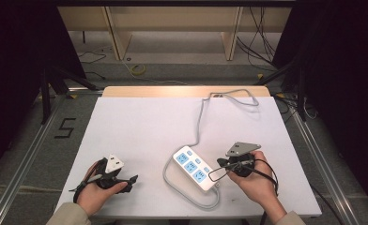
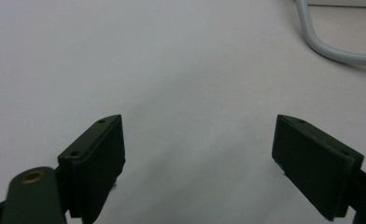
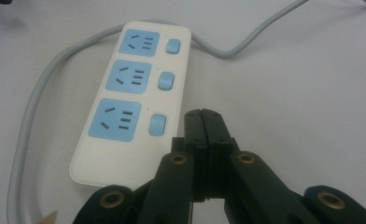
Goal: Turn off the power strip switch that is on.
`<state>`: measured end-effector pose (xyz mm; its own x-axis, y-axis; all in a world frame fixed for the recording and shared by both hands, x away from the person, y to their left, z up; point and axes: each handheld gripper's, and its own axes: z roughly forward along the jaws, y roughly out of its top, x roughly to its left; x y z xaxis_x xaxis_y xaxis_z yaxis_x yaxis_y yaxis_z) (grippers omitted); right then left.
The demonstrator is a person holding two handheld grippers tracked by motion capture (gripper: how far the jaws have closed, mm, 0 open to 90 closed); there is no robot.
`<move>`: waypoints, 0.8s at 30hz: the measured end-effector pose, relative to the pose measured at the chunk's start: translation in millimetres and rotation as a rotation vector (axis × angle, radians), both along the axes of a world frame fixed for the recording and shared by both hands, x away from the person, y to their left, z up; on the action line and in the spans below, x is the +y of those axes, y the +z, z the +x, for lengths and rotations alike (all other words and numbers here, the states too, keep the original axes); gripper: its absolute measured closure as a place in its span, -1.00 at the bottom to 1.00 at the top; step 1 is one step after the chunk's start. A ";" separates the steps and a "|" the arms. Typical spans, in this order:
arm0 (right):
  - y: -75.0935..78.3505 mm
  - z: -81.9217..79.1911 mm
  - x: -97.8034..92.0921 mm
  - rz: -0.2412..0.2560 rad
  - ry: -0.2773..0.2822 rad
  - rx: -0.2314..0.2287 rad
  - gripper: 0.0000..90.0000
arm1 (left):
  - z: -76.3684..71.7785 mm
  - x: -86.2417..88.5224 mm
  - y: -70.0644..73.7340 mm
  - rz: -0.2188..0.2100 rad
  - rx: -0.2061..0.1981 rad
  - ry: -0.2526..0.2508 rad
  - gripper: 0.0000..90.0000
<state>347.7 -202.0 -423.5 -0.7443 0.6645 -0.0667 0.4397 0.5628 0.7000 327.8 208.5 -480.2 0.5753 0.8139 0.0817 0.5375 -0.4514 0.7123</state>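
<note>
Lying on a white table [image 1: 140,136], a white strip [image 1: 195,168] with three blue sockets and three blue switches, set at a slant right of the middle, near the front edge. From its near end, a grey cord [image 1: 198,122] looping round the front and left side, then running away up the table and off the far edge. In the right gripper view, the same strip [image 3: 134,93] seen lengthwise, sockets in a row, a switch beside each, cord [image 3: 36,107] curving along its left side and past its far end.

Held in the right hand [image 1: 257,180], the right gripper [image 1: 221,162], jaws pressed flat together with nothing between them, tips pointing left and sitting just beside the strip's near right corner. Whether touching it or just above, cannot tell. In its own view, the right gripper [image 3: 204,114] with both jaws meeting in one seam, tips close by the nearest switch, over bare table at the strip's right edge. Grey plate [image 1: 242,148] on top.

Held in the left hand [image 1: 100,185], the left gripper [image 1: 134,179], low at the front left of the table, well apart from the strip, pointing right toward it. In its own view, the left gripper [image 2: 197,140] spread wide, bare table between the jaws, a bend of cord [image 2: 326,44] at the upper right.
</note>
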 end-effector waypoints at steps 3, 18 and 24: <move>0.6 0.9 0.2 -0.003 0.000 0.004 1.00 | 0.0 0.0 0.0 0.000 0.000 0.000 -0.63; 0.8 3.5 4.2 -0.022 0.012 0.029 1.00 | -0.1 0.0 0.0 0.000 -0.001 0.000 -0.63; 1.2 4.6 5.7 -0.028 0.017 0.033 1.00 | 0.0 0.0 0.0 0.000 0.000 -0.001 -0.63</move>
